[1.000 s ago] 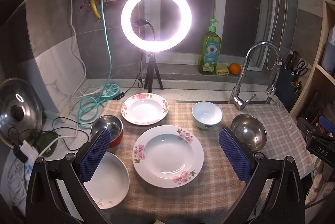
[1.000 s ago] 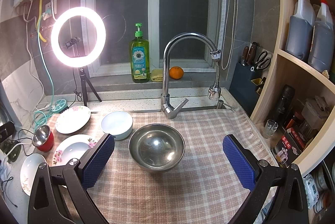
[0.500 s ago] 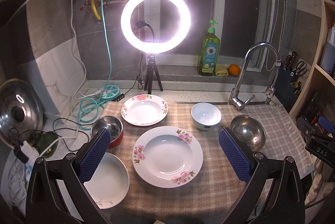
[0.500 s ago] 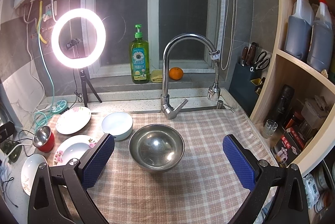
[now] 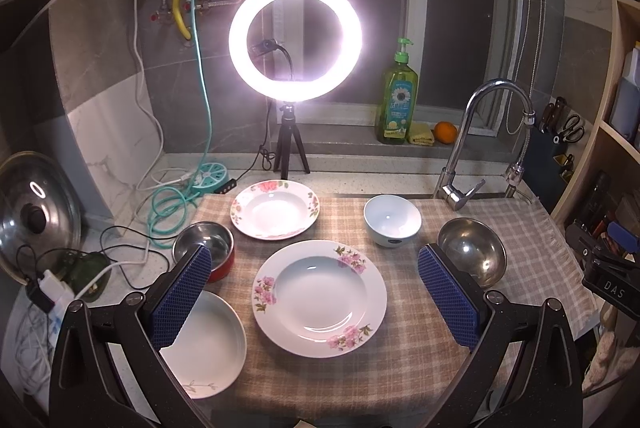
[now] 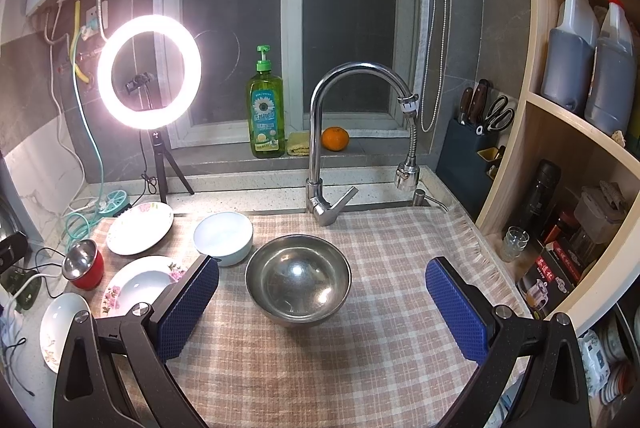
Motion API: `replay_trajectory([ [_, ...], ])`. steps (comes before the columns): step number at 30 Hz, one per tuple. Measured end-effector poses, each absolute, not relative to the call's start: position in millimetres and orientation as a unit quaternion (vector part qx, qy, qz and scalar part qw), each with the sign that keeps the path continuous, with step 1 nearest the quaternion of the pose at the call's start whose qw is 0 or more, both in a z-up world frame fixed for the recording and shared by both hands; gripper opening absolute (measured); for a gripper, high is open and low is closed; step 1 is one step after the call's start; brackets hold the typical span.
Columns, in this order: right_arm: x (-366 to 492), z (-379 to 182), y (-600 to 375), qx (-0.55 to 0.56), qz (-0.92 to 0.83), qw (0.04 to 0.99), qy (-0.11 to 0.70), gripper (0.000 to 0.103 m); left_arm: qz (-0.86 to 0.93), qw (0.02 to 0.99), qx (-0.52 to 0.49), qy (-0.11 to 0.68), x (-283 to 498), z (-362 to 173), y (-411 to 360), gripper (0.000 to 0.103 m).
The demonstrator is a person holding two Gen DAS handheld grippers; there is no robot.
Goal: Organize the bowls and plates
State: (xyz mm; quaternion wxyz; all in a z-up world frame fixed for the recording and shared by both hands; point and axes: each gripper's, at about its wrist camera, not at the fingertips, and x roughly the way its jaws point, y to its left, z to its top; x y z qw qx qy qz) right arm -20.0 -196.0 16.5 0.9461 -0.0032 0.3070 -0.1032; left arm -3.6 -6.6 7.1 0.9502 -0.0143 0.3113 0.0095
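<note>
On the checked cloth point(image 5: 404, 356) lies a large floral plate point(image 5: 320, 298), centred between the blue pads of my open left gripper point(image 5: 314, 298). Behind it sit a smaller floral plate point(image 5: 275, 208), a white bowl point(image 5: 392, 220) and a steel bowl point(image 5: 472, 251). A red-sided steel bowl point(image 5: 205, 250) and a plain white plate point(image 5: 202, 344) lie at the left. In the right wrist view the steel bowl point(image 6: 298, 280) stands just ahead of my open right gripper point(image 6: 322, 308), left of its middle. The white bowl point(image 6: 223, 238) and plates point(image 6: 140, 222) lie further left.
A lit ring light on a tripod point(image 5: 295, 39) stands behind the plates. The tap point(image 6: 320, 155) rises at the cloth's back edge. Cables and a pot lid point(image 5: 36, 220) crowd the left counter. Wooden shelves point(image 6: 576, 187) with bottles and a small glass point(image 6: 514, 242) border the right.
Both views have shifted very slightly; the dishes lie where they were and both grippers stay open.
</note>
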Motion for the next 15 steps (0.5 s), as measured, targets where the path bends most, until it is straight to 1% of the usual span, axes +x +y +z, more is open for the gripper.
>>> replay_trajectory([
  [15, -19.3, 15.8, -194.1, -0.003, -0.102, 0.946, 0.307, 0.102, 0.010, 0.950, -0.015, 0.311, -4.3, 6.6, -6.3, 0.102],
])
